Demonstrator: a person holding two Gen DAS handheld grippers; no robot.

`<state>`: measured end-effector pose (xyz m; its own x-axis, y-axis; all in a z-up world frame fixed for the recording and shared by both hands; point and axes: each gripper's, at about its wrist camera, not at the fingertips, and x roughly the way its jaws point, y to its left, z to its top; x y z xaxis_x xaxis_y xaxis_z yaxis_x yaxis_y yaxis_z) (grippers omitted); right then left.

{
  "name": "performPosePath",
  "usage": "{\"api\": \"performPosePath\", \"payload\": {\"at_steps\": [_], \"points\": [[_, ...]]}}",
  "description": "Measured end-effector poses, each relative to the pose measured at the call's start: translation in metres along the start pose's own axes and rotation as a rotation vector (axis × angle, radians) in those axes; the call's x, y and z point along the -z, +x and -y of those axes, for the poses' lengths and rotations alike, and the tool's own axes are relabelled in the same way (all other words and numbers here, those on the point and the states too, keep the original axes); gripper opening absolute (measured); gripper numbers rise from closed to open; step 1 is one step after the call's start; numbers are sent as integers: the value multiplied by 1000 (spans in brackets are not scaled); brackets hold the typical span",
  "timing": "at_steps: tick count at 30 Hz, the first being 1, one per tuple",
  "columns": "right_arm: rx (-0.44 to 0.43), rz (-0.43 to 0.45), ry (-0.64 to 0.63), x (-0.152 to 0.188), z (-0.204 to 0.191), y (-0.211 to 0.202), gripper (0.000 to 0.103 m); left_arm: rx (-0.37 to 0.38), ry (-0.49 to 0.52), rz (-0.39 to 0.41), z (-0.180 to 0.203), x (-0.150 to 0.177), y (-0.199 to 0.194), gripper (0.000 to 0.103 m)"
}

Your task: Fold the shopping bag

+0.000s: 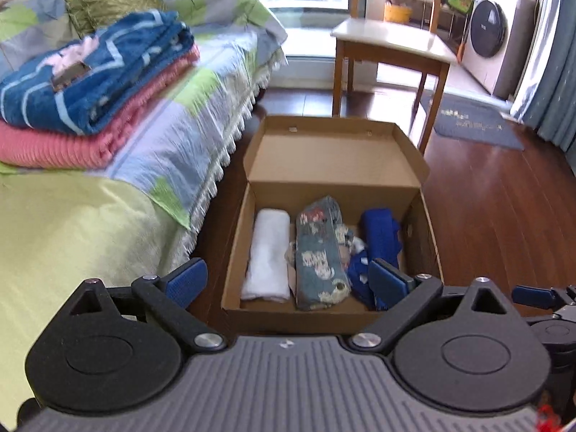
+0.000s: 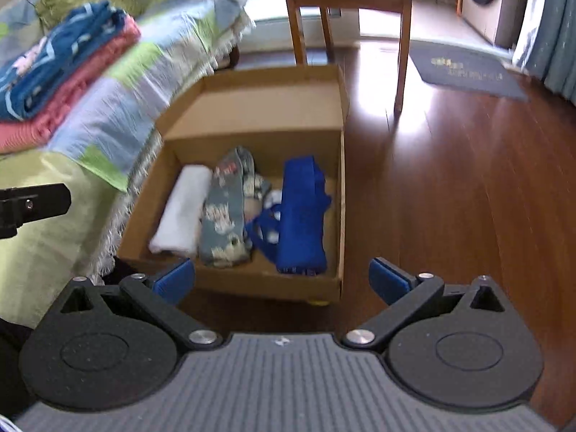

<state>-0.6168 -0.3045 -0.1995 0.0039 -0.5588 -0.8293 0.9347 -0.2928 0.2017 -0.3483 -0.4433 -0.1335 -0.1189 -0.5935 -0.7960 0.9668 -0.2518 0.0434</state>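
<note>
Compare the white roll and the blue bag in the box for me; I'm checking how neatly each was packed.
The white roll is a plain, tight bundle with no loose parts; the blue bag has handle loops spilling out at its side. The white roll lies by the left wall of the cardboard box, the blue bag nearer the right wall. Both lie lengthwise on the box floor, either side of a floral bundle.

My left gripper (image 1: pixel 288 280) hangs with its jaws spread wide and nothing between them. Straight ahead of it an open cardboard box (image 1: pixel 237 252) sits on the wood floor, holding a white roll (image 1: pixel 268 255), a floral folded bag (image 1: pixel 320 252) and a blue shopping bag (image 1: pixel 379 234) side by side. To its left is the bed (image 1: pixel 72 223).
</note>
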Motion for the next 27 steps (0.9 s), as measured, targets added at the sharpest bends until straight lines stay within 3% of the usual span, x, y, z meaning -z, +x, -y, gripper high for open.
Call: {"api": "performPosePath", "payload": {"at_steps": [12, 20, 27], "points": [[38, -134, 11, 5, -12, 41, 102, -12, 36, -130, -1, 16, 48, 97], [85, -177, 28, -3, -11, 64, 102, -55, 127, -120, 3, 18, 67, 97], [112, -221, 49, -6, -8, 84, 102, -17, 133, -166, 2, 18, 87, 97]]}}
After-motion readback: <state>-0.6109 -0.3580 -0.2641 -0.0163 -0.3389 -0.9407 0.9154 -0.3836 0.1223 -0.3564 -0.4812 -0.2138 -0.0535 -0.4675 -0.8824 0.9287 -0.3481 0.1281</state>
